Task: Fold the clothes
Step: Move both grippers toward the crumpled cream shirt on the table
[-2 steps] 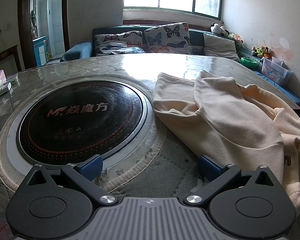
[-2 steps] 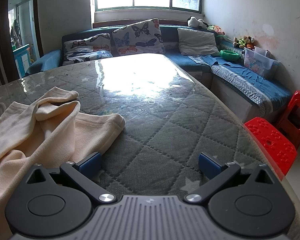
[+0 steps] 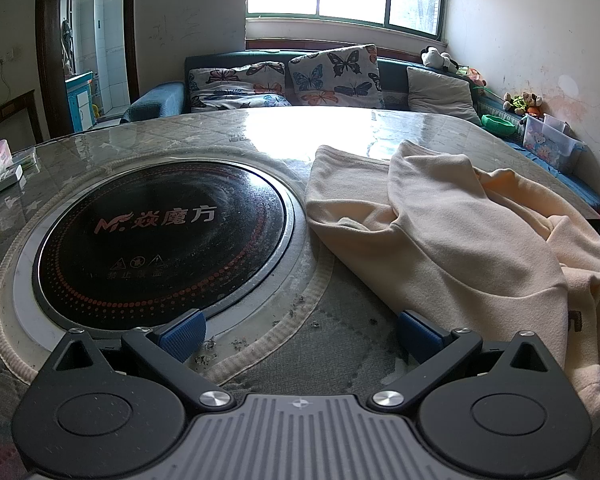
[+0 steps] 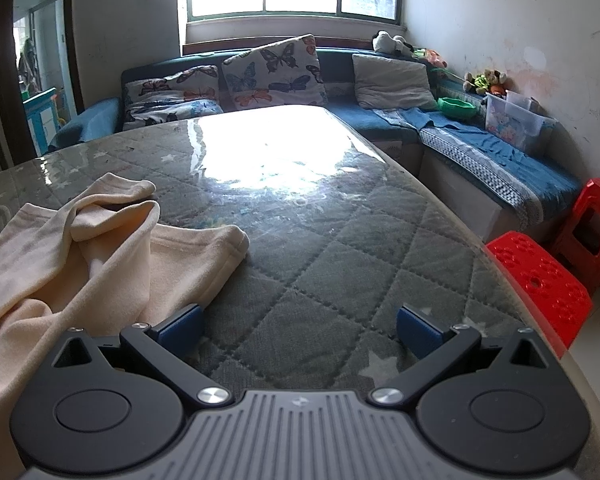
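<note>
On sofa, clear bin (image 3: 550, 142) (contents unclear)

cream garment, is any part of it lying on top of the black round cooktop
No, in the left wrist view the cream garment lies crumpled on the quilted table cover beside the black round cooktop, clear of its rim.

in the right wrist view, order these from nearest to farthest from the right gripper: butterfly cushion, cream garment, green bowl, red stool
From the right gripper:
1. cream garment, left, beside its left finger
2. red stool, right, off the table edge
3. green bowl, far right, on the sofa
4. butterfly cushion, far, centre-left
</note>
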The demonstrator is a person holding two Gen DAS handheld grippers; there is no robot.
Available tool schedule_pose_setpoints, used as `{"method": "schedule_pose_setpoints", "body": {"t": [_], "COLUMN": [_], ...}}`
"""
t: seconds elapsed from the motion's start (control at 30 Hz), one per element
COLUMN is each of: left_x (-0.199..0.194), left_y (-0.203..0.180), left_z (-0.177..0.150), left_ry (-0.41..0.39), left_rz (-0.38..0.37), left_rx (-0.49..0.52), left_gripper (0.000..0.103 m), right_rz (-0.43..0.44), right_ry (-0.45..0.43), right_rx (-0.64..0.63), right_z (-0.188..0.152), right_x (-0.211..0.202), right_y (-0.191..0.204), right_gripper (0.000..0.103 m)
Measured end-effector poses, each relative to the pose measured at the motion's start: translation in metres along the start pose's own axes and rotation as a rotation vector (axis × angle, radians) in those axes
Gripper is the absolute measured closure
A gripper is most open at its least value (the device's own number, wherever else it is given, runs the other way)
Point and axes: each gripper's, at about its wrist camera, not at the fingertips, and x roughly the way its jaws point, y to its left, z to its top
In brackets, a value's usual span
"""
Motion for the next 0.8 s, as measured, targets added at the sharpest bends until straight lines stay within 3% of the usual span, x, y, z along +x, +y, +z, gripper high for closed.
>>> {"method": "schedule_pose_setpoints", "body": {"t": [0.37, 0.53, 0.8], "left_x": [-0.002, -0.009, -0.027], "left_y": [-0.001, 0.000, -0.003], "left_z": [0.001, 0.002, 0.000], "left_ry": [0.012, 0.028, 0.031], "left_rz": [0.006, 0.013, 0.006], "left_rx": [-0.001, -0.019, -0.031], "left_gripper": [0.000, 0.000, 0.000], "right_rz": [0.000, 0.057, 0.102], "right_ry": [-0.090, -0.135, -0.164], "right_rx": [-0.041, -0.009, 0.013], "right_z": [-0.020, -0.029, -0.041], "right_x": [-0.045, -0.083, -0.104], "right_y": [-0.029, -0.036, -0.025], "right_gripper": [0.000, 0.000, 0.000]}}
